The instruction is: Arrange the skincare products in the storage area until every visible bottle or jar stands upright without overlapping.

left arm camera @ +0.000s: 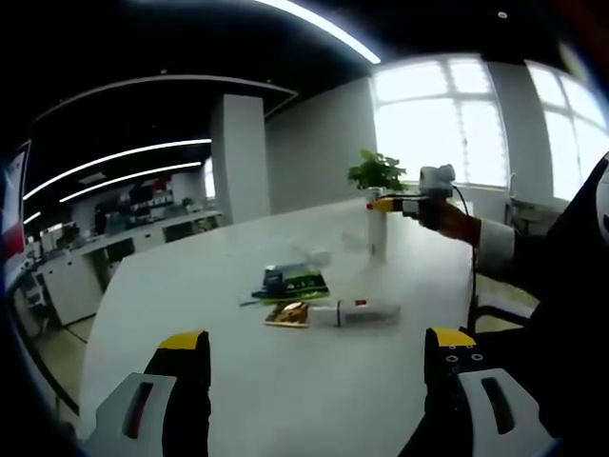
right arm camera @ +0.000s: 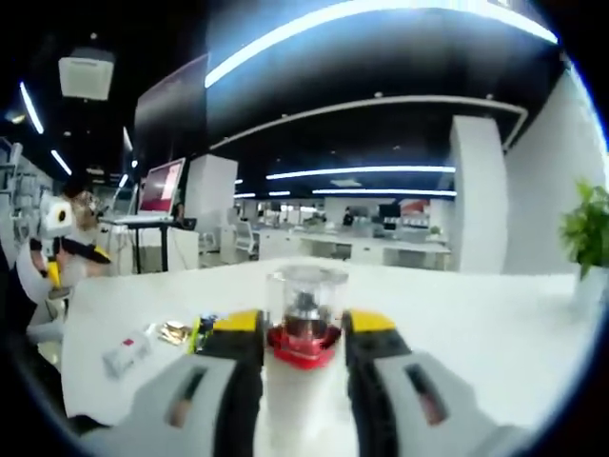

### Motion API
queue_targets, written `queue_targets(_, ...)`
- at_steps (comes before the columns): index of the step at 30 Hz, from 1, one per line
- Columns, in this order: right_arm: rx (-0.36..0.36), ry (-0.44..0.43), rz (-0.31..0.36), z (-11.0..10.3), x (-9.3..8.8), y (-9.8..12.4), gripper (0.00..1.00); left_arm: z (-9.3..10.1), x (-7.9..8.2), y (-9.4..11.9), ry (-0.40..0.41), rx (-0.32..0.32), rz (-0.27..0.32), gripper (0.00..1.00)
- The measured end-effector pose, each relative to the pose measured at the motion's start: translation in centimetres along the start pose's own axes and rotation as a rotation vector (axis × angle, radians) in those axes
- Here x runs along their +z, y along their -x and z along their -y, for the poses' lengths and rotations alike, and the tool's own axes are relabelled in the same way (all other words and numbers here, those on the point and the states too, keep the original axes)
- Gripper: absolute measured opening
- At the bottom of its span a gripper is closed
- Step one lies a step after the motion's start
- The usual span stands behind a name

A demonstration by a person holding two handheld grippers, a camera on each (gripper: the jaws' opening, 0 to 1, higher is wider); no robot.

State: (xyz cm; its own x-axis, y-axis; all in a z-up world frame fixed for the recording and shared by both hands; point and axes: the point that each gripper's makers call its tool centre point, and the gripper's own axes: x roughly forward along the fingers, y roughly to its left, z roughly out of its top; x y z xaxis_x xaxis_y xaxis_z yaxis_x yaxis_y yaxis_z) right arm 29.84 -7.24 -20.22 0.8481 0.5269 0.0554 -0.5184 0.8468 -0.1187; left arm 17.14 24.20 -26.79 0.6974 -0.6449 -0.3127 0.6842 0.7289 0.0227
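Observation:
My right gripper (right arm camera: 303, 324) is shut on a white bottle (right arm camera: 304, 400) with a red collar and a clear cap (right arm camera: 306, 286), held upright. In the left gripper view that bottle (left arm camera: 378, 236) stands tall at the table's far side, with the right gripper (left arm camera: 388, 203) at its top and a hand behind it. My left gripper (left arm camera: 316, 340) is open over the near table with nothing between its jaws. Ahead of it a white tube (left arm camera: 366, 311) lies on its side beside a flat gold packet (left arm camera: 287, 314) and a green packet (left arm camera: 297, 284) bearing a small dark jar (left arm camera: 273, 280).
The white table (left arm camera: 285, 400) is long, with its edge curving down the left. A potted plant (left arm camera: 376, 171) stands behind the held bottle and appears at the right (right arm camera: 588, 228). The tube (right arm camera: 124, 354) and packets (right arm camera: 181, 331) lie at the left. Desks and monitors are beyond.

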Motion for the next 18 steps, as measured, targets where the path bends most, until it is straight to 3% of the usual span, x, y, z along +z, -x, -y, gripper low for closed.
queue_targets(2, -0.014, 0.023, 0.012, 1.0, 1.1, -0.2, 0.36, 0.0, 0.0, 0.0, 0.001, 0.0, -0.001, 0.95)
queue_targets(6, -0.009, 0.05, 0.04, 0.6, 3.4, -0.6, 0.36, 0.1, 0.0, 0.0, -0.003, 0.0, -0.002, 0.95)
queue_targets(12, 0.026, 0.094, 0.067, -1.6, 6.5, -1.8, 0.37, 0.1, 0.0, 0.1, -0.004, 0.002, -0.001, 0.95)
queue_targets(18, 0.061, 0.114, 0.068, -3.2, 8.5, -3.6, 0.34, 0.1, 0.1, 0.3, -0.007, 0.004, 0.003, 0.95)
